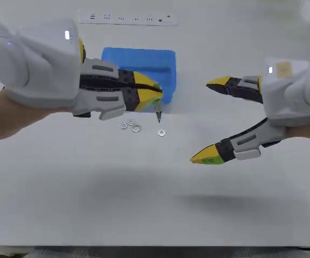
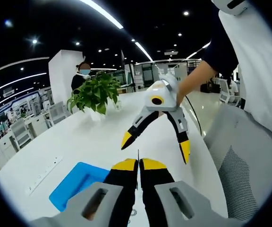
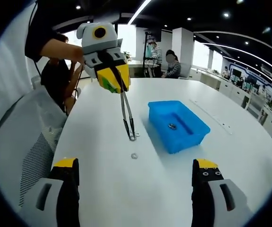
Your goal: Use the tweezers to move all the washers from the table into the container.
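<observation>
Several small metal washers lie on the white table in front of the blue container, one washer a little apart to the right. My left gripper is shut on the thin tweezers, whose tips point down just above the table beside the washers. In the right gripper view the tweezers hang from the left gripper, a loose washer lies below their tips, and one washer rests inside the container. My right gripper stands open and holds nothing.
A white power strip lies along the table's far edge behind the container. A potted plant stands farther down the long table. Mesh office chairs stand at the table's side, and people are in the background.
</observation>
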Available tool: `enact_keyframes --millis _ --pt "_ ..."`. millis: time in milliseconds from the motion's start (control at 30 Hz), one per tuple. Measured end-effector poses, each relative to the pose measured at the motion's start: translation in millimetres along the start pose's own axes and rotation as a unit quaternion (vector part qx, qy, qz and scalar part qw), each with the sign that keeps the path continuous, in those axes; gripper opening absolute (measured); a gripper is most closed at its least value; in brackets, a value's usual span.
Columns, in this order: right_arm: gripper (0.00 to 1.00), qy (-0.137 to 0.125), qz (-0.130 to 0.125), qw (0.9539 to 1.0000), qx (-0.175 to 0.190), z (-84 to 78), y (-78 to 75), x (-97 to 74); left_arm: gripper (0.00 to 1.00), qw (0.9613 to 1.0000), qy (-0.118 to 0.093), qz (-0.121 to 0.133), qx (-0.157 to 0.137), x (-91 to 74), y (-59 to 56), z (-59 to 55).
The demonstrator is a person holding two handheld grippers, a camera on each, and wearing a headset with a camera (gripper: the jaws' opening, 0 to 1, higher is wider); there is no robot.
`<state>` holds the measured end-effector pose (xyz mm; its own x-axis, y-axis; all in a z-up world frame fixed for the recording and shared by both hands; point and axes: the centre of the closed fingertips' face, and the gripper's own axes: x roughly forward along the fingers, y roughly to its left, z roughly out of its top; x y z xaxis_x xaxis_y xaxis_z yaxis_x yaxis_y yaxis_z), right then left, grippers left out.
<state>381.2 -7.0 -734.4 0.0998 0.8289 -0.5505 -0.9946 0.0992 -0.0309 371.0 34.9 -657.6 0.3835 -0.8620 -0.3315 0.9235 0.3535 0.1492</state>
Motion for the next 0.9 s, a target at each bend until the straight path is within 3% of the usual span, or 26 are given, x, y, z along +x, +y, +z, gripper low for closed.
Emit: enact_keyframes --millis 167,467,900 --pt "1.00 0.010 0.003 0.9999 0.010 -13.6 1.6 -0.4 0.05 0.9999 0.008 -0.011 -0.008 7.8 -1.8 -14.9" --pt "1.00 0.006 0.014 0.9989 0.045 -24.9 6.2 3.1 0.05 0.9995 0.012 -0.024 -0.018 18.9 1.9 -30.1" --pt "1.00 0.001 0.022 0.9975 0.067 -31.3 10.3 9.1 0.05 0.9989 0.019 -0.040 -0.019 25.0 -2.5 -38.8"
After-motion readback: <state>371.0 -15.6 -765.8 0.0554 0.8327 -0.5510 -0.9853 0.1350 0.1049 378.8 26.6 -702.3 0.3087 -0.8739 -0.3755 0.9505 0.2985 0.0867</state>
